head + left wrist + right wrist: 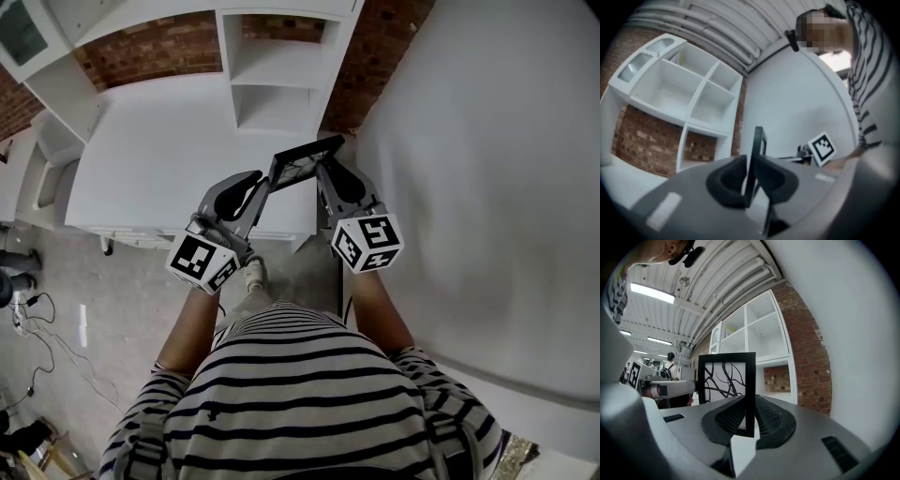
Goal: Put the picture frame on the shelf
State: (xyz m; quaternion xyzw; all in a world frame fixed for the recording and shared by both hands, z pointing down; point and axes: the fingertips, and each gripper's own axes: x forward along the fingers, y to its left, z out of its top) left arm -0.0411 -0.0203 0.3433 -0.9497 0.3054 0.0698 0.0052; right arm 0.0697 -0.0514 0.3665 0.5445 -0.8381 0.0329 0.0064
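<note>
We hold the picture frame in the air over the near edge of the white counter. Left gripper is clenched on its left edge, right gripper on its right. We judge this the carry step. Shelf stands beyond. Next: lift and push forward, level, into an open bay.

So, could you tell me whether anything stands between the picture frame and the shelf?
Nothing visible does. The left gripper and right gripper hold the picture frame over the white table, and the shelf compartments facing it show nothing inside.
</note>
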